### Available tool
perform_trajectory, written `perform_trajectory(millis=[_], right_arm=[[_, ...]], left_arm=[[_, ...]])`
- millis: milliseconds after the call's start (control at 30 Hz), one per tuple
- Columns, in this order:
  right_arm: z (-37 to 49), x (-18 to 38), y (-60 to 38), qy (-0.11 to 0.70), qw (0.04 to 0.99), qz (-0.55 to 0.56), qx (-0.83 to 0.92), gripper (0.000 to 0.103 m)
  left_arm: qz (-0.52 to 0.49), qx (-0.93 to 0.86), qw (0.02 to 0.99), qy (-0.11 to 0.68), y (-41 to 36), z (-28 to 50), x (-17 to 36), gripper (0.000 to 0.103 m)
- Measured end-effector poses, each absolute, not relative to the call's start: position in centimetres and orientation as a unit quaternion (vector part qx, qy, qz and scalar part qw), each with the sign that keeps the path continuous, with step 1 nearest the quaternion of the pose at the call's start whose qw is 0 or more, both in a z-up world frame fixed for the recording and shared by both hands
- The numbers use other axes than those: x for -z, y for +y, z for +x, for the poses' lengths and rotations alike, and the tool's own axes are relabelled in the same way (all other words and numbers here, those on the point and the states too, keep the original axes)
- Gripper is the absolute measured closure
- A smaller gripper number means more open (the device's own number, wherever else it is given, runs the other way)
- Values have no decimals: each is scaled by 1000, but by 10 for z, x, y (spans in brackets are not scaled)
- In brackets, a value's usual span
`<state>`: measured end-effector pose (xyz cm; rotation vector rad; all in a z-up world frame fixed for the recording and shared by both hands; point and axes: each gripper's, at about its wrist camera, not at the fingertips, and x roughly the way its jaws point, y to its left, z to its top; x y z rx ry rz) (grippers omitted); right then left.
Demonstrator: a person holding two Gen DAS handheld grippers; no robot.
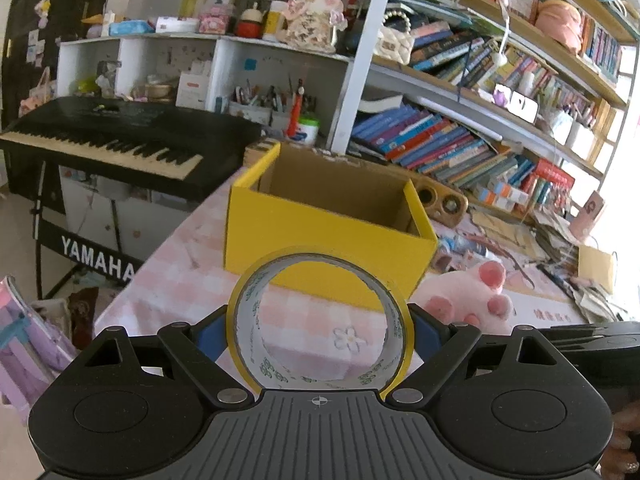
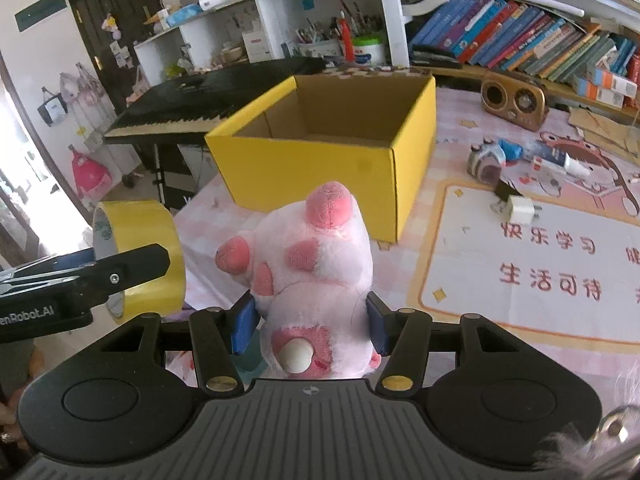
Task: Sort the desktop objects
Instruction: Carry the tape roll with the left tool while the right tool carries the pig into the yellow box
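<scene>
left gripper point(image 1: 320, 330) is clamped on a yellow tape roll point(image 1: 320, 322); right gripper point(image 2: 310, 326) squeezes a pink plush paw point(image 2: 316, 276); both hover near the open yellow cardboard box point(image 2: 320, 168) on the checkered tablecloth point(image 1: 176, 280)

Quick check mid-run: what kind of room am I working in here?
Most likely a child's study or bedroom at home: packed bookshelves, a Yamaha keyboard beside the desk, and a pink checked desk mat printed with Chinese study slogans.
</scene>
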<state>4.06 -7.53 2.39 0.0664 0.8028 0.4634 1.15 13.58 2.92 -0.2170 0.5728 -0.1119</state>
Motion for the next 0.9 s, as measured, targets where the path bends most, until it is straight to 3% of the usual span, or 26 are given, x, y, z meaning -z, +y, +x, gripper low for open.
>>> perform_trajectory(millis=[467,900], right_arm=[[113,-62,-65,336,912,48,-230,51],[222,-69,-58,319,916,10,-242,51]], left_arm=[[-107,41,965,238,141,75,-62,13],[-64,30,968,240,119,173,-60,13]])
